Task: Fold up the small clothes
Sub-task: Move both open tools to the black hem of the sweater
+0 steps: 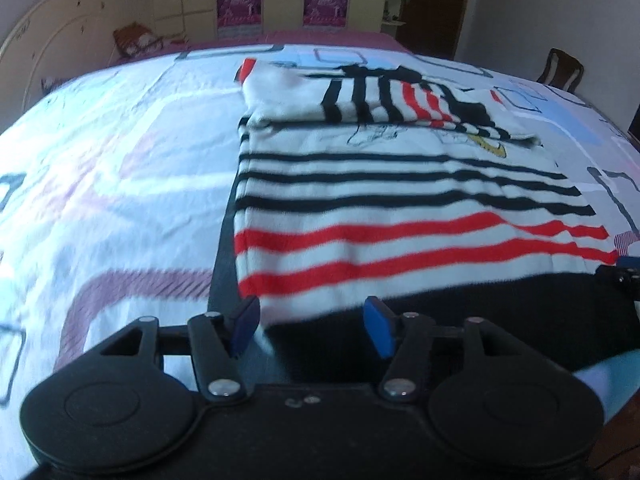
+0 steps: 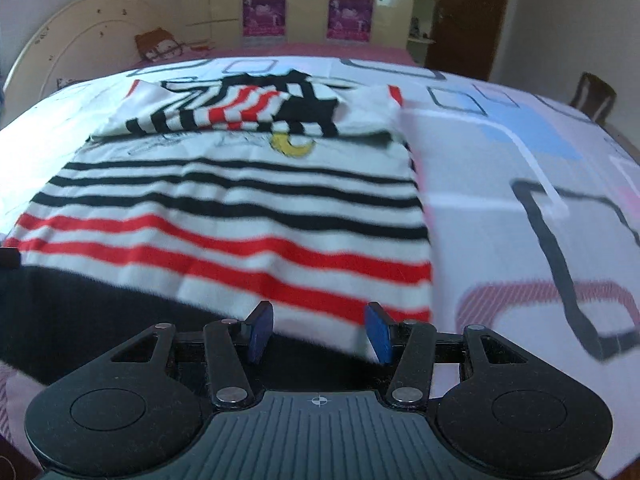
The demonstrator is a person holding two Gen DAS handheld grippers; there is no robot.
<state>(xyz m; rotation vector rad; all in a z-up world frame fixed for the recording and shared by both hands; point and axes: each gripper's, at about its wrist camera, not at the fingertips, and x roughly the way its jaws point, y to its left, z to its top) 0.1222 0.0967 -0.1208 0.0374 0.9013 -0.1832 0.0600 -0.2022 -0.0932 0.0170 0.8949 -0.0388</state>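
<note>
A small white sweater (image 1: 392,184) with black and red stripes and a black hem lies flat on the bed, sleeves folded across its chest at the far end. It also shows in the right wrist view (image 2: 240,208). My left gripper (image 1: 312,326) is open, its blue pads either side of the hem's near left corner. My right gripper (image 2: 318,330) is open at the hem's near right corner. Neither is closed on the cloth. The right gripper's tip (image 1: 624,276) shows at the right edge of the left wrist view.
The bed sheet (image 2: 520,200) is white with grey, blue and pink square patterns. A headboard (image 2: 72,44) and a cushion (image 2: 160,44) are at the far left. A wardrobe (image 2: 308,4) and a door (image 2: 468,12) stand behind. A chair (image 2: 592,96) is at the right.
</note>
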